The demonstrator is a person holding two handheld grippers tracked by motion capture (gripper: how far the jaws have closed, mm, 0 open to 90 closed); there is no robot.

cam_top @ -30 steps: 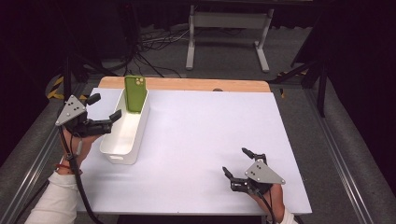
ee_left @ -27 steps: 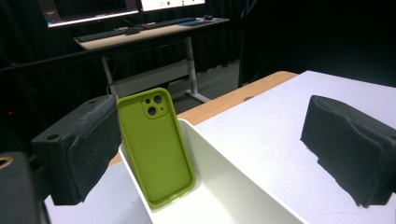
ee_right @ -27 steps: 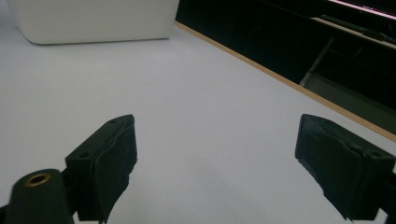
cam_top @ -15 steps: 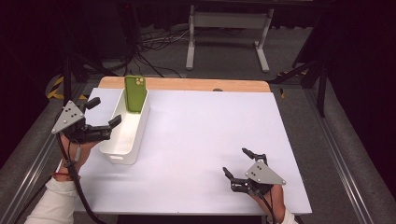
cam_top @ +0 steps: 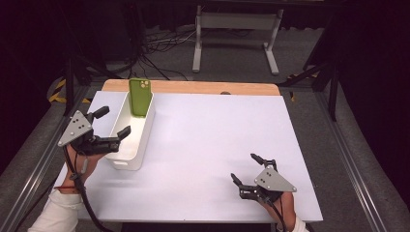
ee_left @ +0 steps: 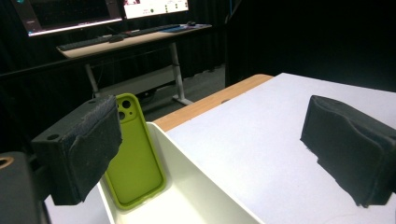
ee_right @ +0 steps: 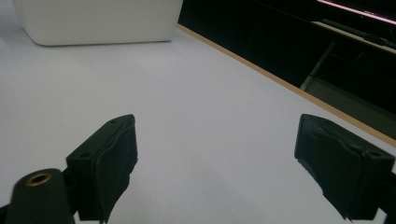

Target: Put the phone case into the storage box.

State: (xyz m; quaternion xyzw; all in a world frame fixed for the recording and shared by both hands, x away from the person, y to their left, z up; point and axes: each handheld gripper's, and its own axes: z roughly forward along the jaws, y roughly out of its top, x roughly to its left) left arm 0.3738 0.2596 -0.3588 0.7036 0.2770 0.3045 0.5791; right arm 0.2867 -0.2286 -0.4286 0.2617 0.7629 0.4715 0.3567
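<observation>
Left gripper held at near left end of white plastic bin, jaws spread wide, nothing between them. One jaw sits over bin's near end, other just outside its left wall. Green phone ahead of this gripper, standing upright against bin's far end (camera lenses facing gripper). Right gripper low over white tabletop, jaws wide apart, empty; bin well off to its left. Desk with monitors beyond table.
</observation>
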